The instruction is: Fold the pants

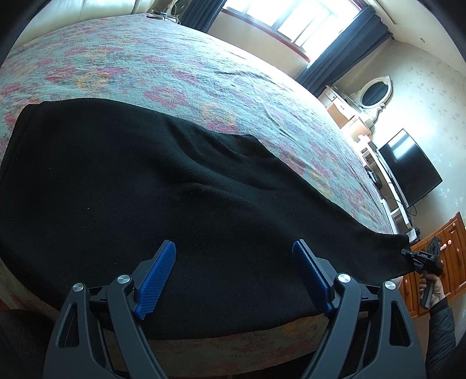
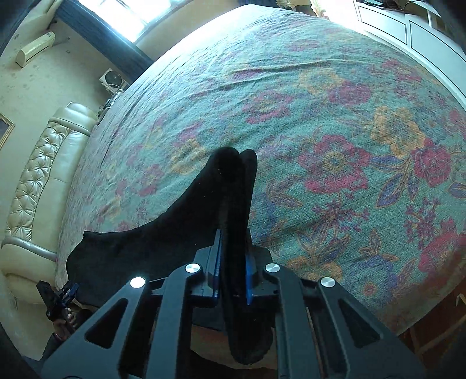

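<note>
Bedspread (image 2: 320,122) beyond pants (image 1: 145,175) unobstructed; headboard (image 2: 38,186) far.

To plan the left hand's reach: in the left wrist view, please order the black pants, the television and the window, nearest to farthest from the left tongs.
1. Black pants, directly under the open left tongs.
2. Television, right, past the bed.
3. Window, top, far wall.

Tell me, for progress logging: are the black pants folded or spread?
Spread: black pants lie flat across the floral bedspread, one end pinched by the right gripper.

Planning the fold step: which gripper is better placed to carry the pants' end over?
Right. The right gripper has its jaws shut on the leg end of the black pants; the left gripper hovers open above the cloth, holding nothing.
</note>
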### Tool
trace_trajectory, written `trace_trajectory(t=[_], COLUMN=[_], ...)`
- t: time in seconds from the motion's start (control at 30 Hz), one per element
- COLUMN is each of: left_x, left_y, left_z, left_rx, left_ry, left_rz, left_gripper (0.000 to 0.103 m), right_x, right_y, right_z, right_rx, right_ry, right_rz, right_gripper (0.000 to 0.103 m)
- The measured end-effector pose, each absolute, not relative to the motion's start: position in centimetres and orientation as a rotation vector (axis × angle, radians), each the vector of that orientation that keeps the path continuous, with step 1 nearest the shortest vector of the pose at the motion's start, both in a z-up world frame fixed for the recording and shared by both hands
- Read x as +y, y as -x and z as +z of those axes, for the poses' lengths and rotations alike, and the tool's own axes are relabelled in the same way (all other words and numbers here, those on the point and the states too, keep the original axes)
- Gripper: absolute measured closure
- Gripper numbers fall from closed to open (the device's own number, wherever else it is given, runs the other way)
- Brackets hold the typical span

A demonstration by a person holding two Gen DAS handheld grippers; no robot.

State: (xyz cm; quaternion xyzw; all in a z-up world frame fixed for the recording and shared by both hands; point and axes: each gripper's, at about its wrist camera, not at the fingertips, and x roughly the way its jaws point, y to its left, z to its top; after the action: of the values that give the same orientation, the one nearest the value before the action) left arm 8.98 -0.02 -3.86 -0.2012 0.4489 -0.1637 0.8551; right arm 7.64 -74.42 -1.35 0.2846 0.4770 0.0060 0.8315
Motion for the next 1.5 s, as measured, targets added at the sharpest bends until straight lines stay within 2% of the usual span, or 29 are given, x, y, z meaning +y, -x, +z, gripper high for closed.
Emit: trace_trajectory(t=[0.27,0.6,1.07,1.5], left_x=[1.1,0.9,0.5,0.5], left_y=[-8.4,-8.1,-8.0,-7.9], left_z=[-3.6,-2.9,-3.0,-3.1], left_rx=[0.923,0.923,0.934,0.931], left_ry=[0.435,0.441,0.404,0.387], left_rz=[-0.334,-0.346,-0.346,-0.343], left_gripper=[0.022,0.022,0.022,0.022], right_x=[-70.9,-62.6,-53.4,-46.8], right_y=[-7.3,-8.9,-11.2,-12.8], right_z=[3.8,7.5,7.2,6.0], right_rx=[1.002,0.979,0.950,0.968], right_ry=[-0.586,-0.569,-0.603,-0.512], right_rz=[0.050,0.158,0.265,0.248], right_gripper=[0.092,0.092,0.091,0.091])
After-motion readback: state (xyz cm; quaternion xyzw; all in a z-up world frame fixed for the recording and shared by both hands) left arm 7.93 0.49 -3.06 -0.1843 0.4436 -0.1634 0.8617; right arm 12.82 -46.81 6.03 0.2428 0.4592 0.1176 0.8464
